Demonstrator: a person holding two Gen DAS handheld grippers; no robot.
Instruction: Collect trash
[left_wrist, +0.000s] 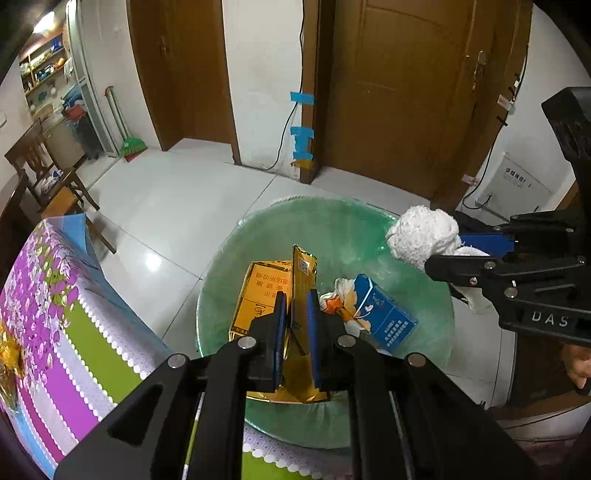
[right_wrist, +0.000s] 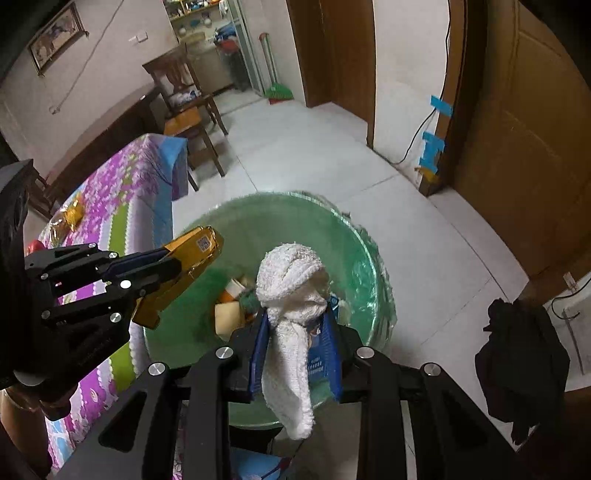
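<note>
Left tongs (left_wrist: 297, 295) clamped on a flattened gold pack (left_wrist: 303, 280), over the bin (left_wrist: 436, 332) lined with a green bag. Right tongs (right_wrist: 295, 314) clamped on a white cloth (right_wrist: 291, 295), also over the bin's mouth, tail hanging below the blue pads (right_wrist: 258, 350). Down in the bin: a second gold pack (left_wrist: 258, 295), a blue pack (left_wrist: 384, 317), crumpled paper (left_wrist: 341, 291). Beside the bin's left rim, the counter (left_wrist: 55, 295) under a flowered cloth, a gold wrapper (right_wrist: 72, 214) lying on it. Beyond, tiled floor (left_wrist: 177, 192), a wooden chair (right_wrist: 184, 96), a broom (left_wrist: 129, 146) against the wall.
</note>
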